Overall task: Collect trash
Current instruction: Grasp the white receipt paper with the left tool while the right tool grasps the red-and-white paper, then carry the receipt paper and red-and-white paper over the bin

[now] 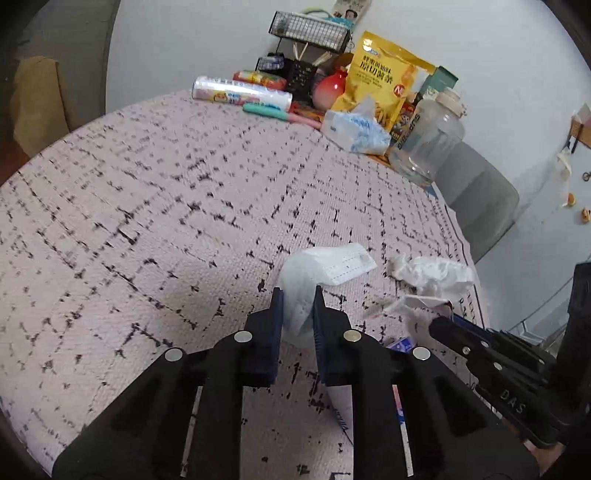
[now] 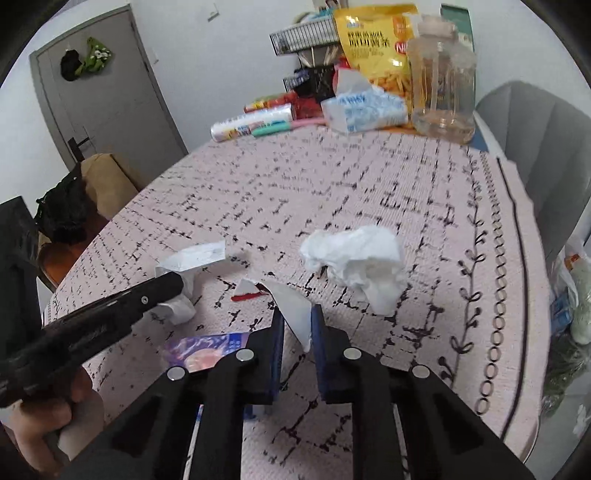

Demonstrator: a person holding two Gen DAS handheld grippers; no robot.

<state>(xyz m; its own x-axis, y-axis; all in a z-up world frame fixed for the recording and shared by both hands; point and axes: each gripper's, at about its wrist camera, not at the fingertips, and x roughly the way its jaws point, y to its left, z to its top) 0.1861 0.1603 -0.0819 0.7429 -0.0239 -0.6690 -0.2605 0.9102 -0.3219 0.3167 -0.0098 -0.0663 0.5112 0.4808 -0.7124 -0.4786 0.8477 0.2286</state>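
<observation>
My left gripper (image 1: 297,295) is shut on a crumpled white face mask (image 1: 325,269) that lies on the pink patterned tablecloth (image 1: 166,206); the mask also shows in the right wrist view (image 2: 192,258) under the left gripper's black body (image 2: 110,314). My right gripper (image 2: 297,314) is shut on a torn white wrapper with a red strip (image 2: 291,302). A crumpled white tissue (image 2: 358,258) lies just beyond it, also in the left wrist view (image 1: 432,273). A shiny purple wrapper (image 2: 203,350) lies near the table's front edge.
At the table's far side stand a yellow snack bag (image 1: 384,81), a tissue pack (image 1: 354,129), a clear jar (image 1: 428,140), a plastic roll (image 1: 240,94), pens and a wire rack (image 1: 310,29). A grey chair (image 2: 535,140) stands at the right.
</observation>
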